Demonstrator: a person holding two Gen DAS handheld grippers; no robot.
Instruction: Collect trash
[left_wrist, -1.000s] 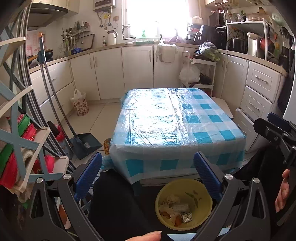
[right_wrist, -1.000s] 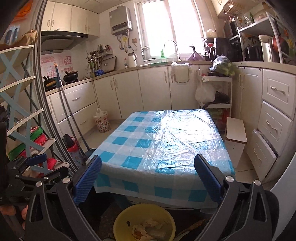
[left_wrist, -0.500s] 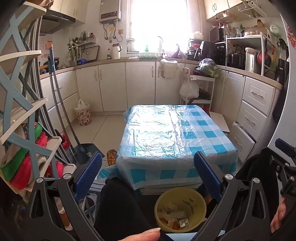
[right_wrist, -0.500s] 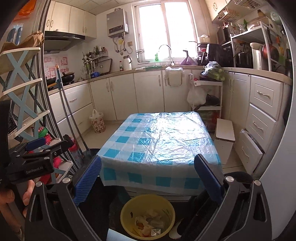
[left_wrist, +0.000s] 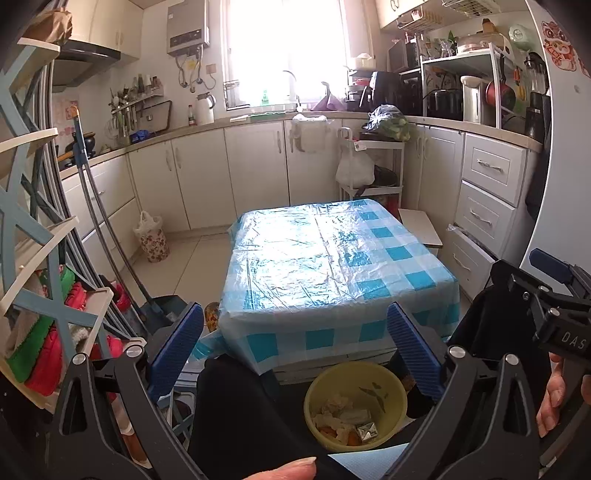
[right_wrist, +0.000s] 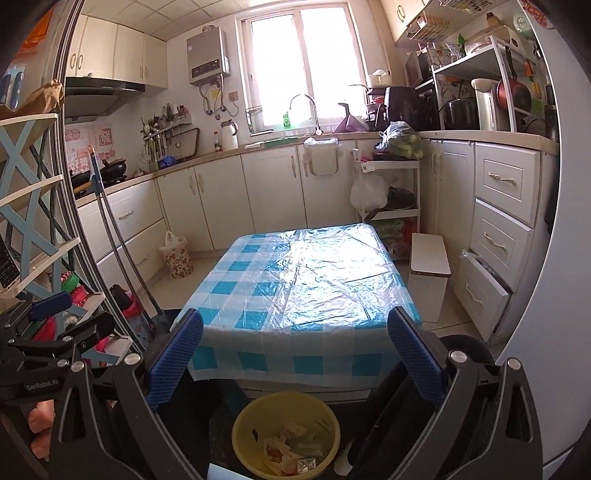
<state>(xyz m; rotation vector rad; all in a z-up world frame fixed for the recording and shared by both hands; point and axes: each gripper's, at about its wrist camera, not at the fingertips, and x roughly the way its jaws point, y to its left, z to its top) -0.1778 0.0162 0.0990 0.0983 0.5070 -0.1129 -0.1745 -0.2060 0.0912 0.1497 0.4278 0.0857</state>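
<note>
Yellow bin (right_wrist: 286, 435) holds the scraps below a bare table (right_wrist: 299, 280); left gripper (left_wrist: 295, 350) and right gripper (right_wrist: 295, 354) hover, jaws released, collection seemingly finished.

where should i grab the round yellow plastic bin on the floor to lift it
Probably the rim of the round yellow plastic bin, coming straight down from above. It stands upright and open-topped, so one finger can slip inside the thin wall and one outside. The side nearest the checked table looks crowded; the near rim seems freer.
</note>
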